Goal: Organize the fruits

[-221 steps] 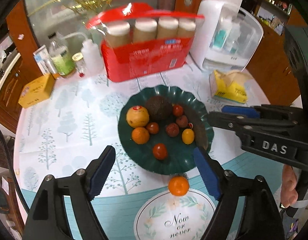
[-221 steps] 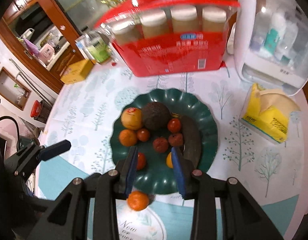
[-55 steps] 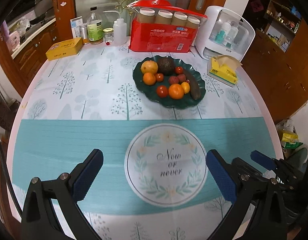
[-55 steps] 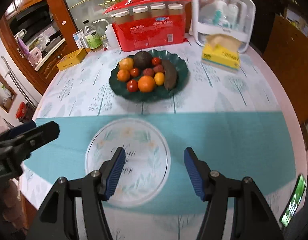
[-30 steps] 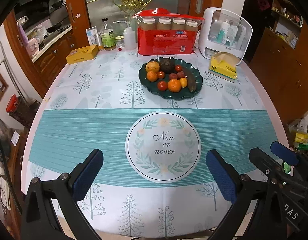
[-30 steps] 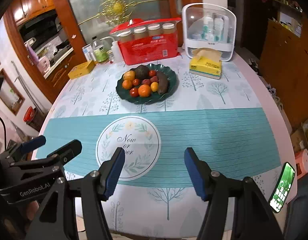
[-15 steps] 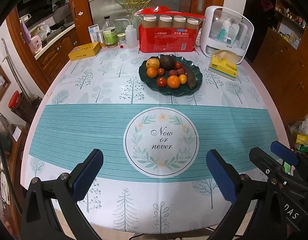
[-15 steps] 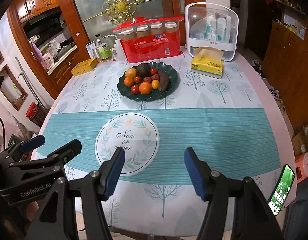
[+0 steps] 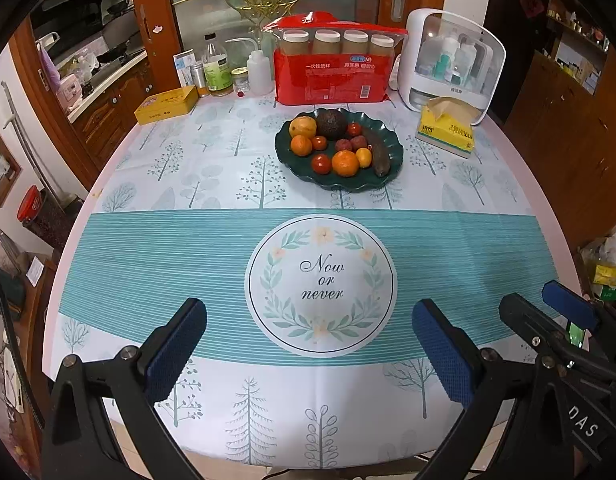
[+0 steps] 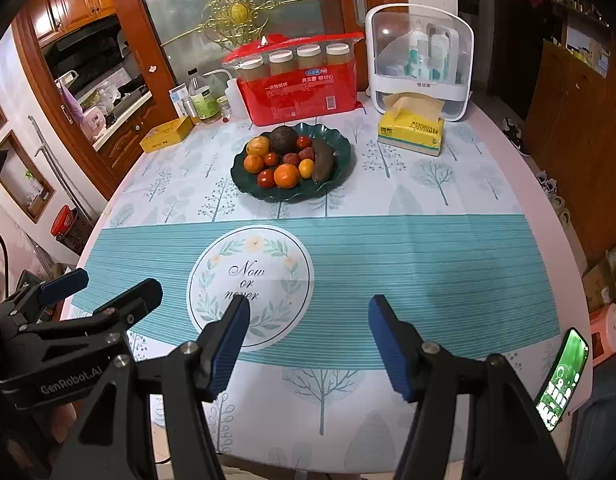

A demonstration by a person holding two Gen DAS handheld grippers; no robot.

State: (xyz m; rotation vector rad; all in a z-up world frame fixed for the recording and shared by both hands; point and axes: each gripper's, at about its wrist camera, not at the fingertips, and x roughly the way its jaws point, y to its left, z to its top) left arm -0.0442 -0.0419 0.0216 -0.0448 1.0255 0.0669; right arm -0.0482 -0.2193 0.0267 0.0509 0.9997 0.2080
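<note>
A dark green scalloped plate (image 9: 391, 160) (image 10: 341, 160) stands at the far middle of the round table and holds several fruits: oranges, small red tomatoes, a dark avocado (image 9: 331, 123), a long brown fruit (image 9: 377, 156) and a tangerine (image 9: 345, 163) (image 10: 286, 175) at the front. My left gripper (image 9: 308, 344) is open and empty above the table's near edge. My right gripper (image 10: 308, 336) is open and empty, also at the near edge. Each gripper shows in the other's view, the right one (image 9: 547, 312) and the left one (image 10: 100, 292).
Behind the plate stand a red pack of cups (image 9: 331, 68), a white cosmetics box (image 9: 451, 60), a yellow tissue pack (image 9: 445, 130), bottles (image 9: 216, 68) and a yellow tin (image 9: 166, 105). A phone (image 10: 561, 376) lies at the right table edge. A tablecloth with a round emblem (image 9: 319, 284) covers the table.
The tangerine that lay on the cloth in front of the plate now sits on the plate. Both grippers have pulled back from the plate to the near table edge, open and empty.
</note>
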